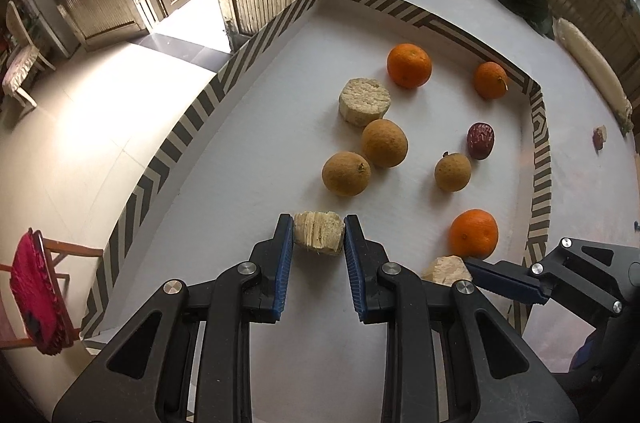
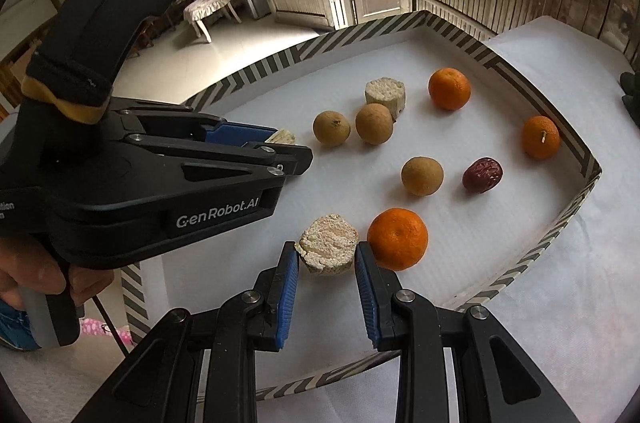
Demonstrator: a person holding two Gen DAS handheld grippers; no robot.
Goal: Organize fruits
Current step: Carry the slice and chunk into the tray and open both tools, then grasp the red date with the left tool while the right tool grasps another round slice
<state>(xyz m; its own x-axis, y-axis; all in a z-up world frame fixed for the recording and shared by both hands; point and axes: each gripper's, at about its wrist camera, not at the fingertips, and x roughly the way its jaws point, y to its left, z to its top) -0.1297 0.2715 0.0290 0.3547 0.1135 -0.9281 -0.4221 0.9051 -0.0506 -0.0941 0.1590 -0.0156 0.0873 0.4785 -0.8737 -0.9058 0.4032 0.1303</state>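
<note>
Right gripper (image 2: 326, 257) at bottom centre, blue pads clamped on a pale fibrous cut chunk (image 2: 329, 243) w/ rough top face. Chunk sits inside a white tray (image 2: 576, 211) w/ striped rim. Orange (image 2: 397, 238) just right of the chunk, touching or nearly touching the right pad. Left gripper (image 2: 285, 139) comes in from the left edge, closed on a second pale piece (image 2: 283, 136), mostly hidden. A hand (image 2: 36, 275) grips its handle, lower left. Mid-frame: three brown round fruits (image 2: 422, 175), a red date (image 2: 482, 174). Further up: third pale chunk (image 2: 385, 94) touching one brown fruit; two more oranges (image 2: 449, 88) toward upper right.
</note>
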